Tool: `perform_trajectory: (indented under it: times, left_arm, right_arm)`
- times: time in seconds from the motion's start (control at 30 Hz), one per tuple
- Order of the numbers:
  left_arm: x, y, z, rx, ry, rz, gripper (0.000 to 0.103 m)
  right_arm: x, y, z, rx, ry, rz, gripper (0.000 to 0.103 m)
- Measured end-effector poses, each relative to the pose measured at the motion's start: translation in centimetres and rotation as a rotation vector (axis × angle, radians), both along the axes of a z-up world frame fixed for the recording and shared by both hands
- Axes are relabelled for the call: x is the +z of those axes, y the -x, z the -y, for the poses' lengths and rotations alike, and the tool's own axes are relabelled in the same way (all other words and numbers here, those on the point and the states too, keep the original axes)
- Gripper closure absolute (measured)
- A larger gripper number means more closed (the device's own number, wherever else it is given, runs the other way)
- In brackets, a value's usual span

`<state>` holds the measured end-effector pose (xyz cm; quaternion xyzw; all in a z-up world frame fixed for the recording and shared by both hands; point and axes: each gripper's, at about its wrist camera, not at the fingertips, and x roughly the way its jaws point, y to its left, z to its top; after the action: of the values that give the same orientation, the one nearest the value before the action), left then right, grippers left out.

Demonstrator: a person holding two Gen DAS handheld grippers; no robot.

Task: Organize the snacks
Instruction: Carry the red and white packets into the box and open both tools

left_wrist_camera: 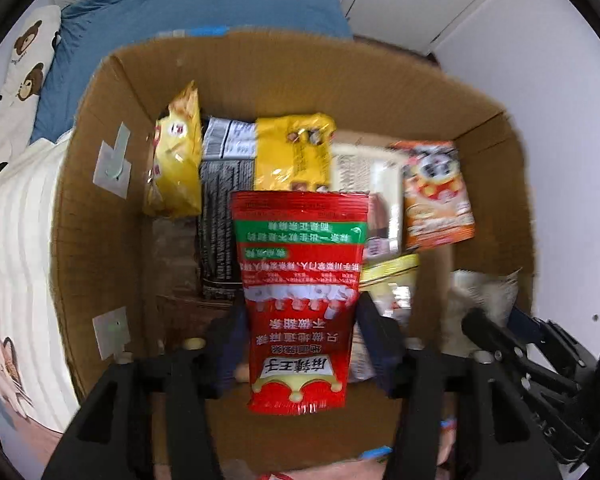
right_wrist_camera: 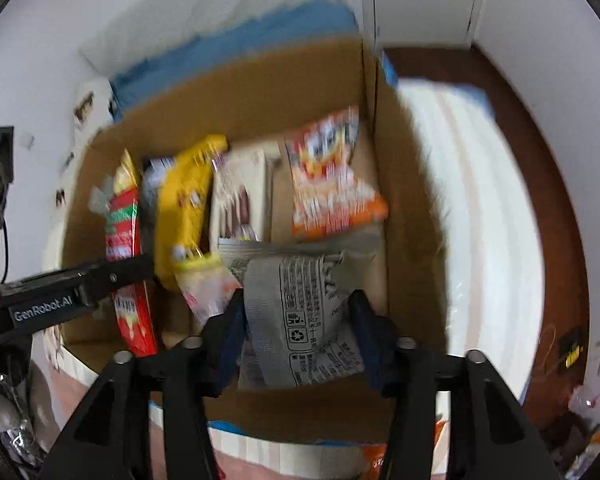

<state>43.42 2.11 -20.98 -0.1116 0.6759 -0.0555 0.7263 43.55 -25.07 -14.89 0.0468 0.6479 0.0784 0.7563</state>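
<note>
We see the left gripper [left_wrist_camera: 300, 320] pointing down into the box [left_wrist_camera: 100, 208], its fingers spread to either side of a red pouch [left_wrist_camera: 298, 296] that hangs upside down between them. The pads sit at the pouch's edges, and we cannot tell whether they press on it. The right gripper [right_wrist_camera: 298, 312] stands likewise over the same box, a grey packet [right_wrist_camera: 304, 320] between its parted fingers; there too we cannot tell whether the pads grip or only flank it.

Just beyond the red pouch, snacks crowd the box floor: a black packet [left_wrist_camera: 220, 216], a yellow bag [left_wrist_camera: 296, 152] and another yellow bag [left_wrist_camera: 176, 160] leaning against the left wall, and an orange pack [left_wrist_camera: 436, 196] to the right. The right gripper shows at the lower right of the left view.

Behind the box we see a blue cloth [left_wrist_camera: 196, 4] and a pillow [left_wrist_camera: 24, 76] printed with bears.
</note>
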Motion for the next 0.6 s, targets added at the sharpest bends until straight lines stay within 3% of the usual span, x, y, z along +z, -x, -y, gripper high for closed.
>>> perform_trajectory:
  times: [0.03,0.13,0.3,0.6]
  left_arm:
    - [-0.3,0.0,0.0,0.0,0.004,0.002,0.031]
    - [-1.0,0.3,-0.1,-0.001,0.0,0.0,0.01]
    - [-0.7,0.7,-0.4,-0.002,0.004,0.031,0.009]
    - [2.9,3.6,-1.1,0.015,-0.09,0.183,0.009]
  right_arm:
    - [-0.4,-0.1,0.0,0.0,0.017,-0.01,0.014]
    - [-0.7,-0.1,-0.2,0.022,0.035,0.0,0.011]
    - [-0.6,-0.3,-0.4,0.019,0.042,-0.003,0.009]
    - [0.7,1.8,-0.4,0.01,0.06,0.049,0.008]
